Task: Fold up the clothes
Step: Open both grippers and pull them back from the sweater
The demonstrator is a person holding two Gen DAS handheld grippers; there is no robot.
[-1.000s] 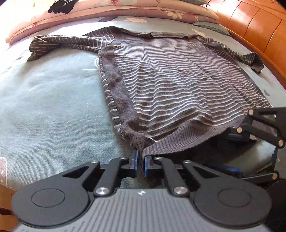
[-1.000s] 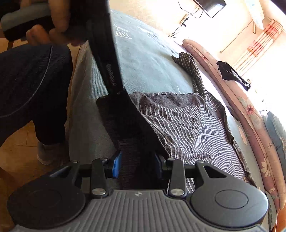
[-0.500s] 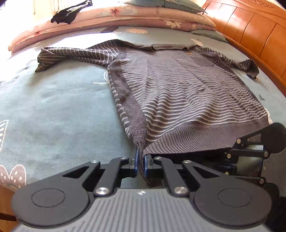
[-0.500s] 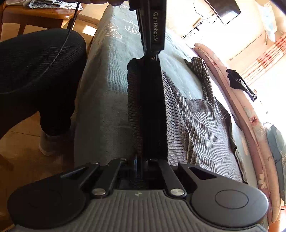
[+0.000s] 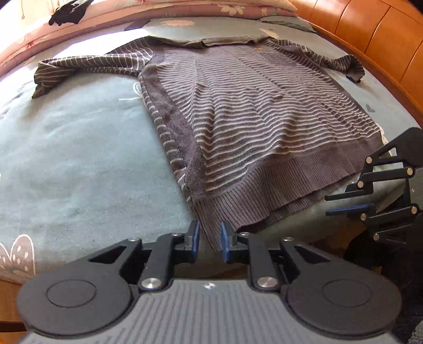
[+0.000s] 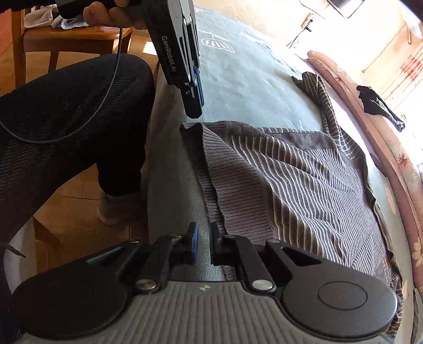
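**Now both grippers stand open at the sweater's hem**

Right now your left gripper (image 5: 209, 242) has its jaws parted a little, and the ribbed hem corner of the striped sweater (image 5: 251, 111) hangs loosely in the gap between the blue pads without being pinched. From the right wrist view you can see that same left gripper (image 6: 195, 111) pointing down just above the hem corner, apart from the cloth, with your hand (image 6: 111, 13) wrapped round its handle.

Your right gripper (image 6: 201, 244) is likewise slightly open. Between its fingers you see only the grey-green bedspread (image 6: 238, 87); the sweater's hem edge lies just beside the right finger, and whether it touches that finger you cannot tell. In the left wrist view the right gripper (image 5: 341, 205) sits at the far right, jaws apart, just off the hem's other end.

The sweater (image 6: 304, 185) lies spread flat on the bedspread (image 5: 66, 158), hem toward you at the bed's edge, one sleeve stretched out to the left and the other toward the wooden headboard (image 5: 370, 34). A pink floral quilt (image 5: 185, 8) runs along the far side, with a small black garment (image 5: 68, 12) on it. Your dark-trousered leg (image 6: 66, 119) is beside the bed, and a wooden chair (image 6: 66, 37) stands behind.
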